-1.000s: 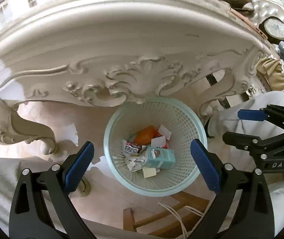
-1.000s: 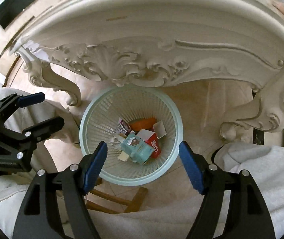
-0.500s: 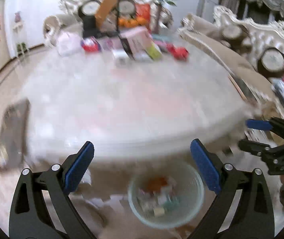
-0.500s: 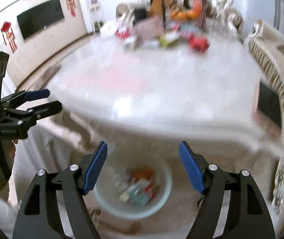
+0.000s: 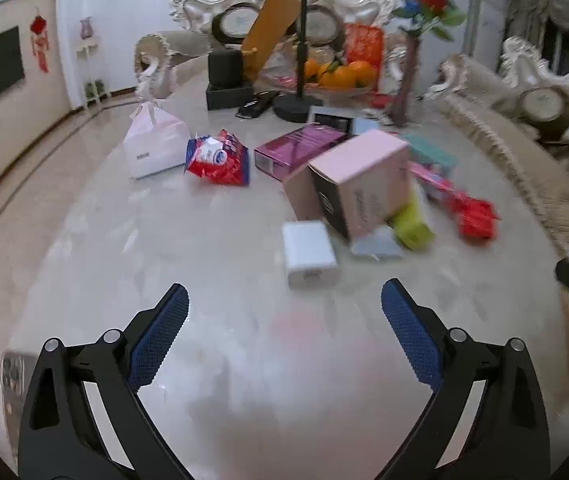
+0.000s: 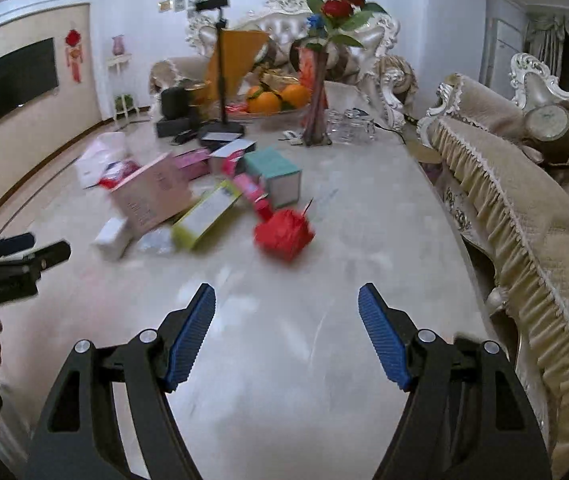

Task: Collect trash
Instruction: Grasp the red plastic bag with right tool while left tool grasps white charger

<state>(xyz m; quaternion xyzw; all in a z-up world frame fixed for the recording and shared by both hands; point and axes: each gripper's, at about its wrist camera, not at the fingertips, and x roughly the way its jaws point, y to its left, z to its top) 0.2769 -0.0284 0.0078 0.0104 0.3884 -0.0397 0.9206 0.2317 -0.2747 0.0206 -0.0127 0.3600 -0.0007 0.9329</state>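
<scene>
Both grippers hover over a marble table (image 5: 212,264) strewn with trash. My left gripper (image 5: 284,312) is open and empty; a small white box (image 5: 310,254) lies just ahead of it, with a large pink box (image 5: 358,182), a yellow-green box (image 5: 412,226) and a red crumpled wrapper (image 5: 476,218) beyond. My right gripper (image 6: 286,312) is open and empty; the red crumpled wrapper (image 6: 284,236) lies ahead of it, with the yellow-green box (image 6: 206,214), the pink box (image 6: 150,196) and a teal box (image 6: 274,174) farther off.
A red-blue snack bag (image 5: 218,158), a white bag (image 5: 154,144) and a magenta box (image 5: 296,150) lie farther back. A fruit bowl (image 6: 278,98), a rose vase (image 6: 316,120) and a stand (image 5: 298,108) are at the far end. A fringed sofa (image 6: 524,220) runs along the right.
Both grippers rose from looking down into the bin under the table to looking across the tabletop. The bin has left both views. Both stayed open and empty.
</scene>
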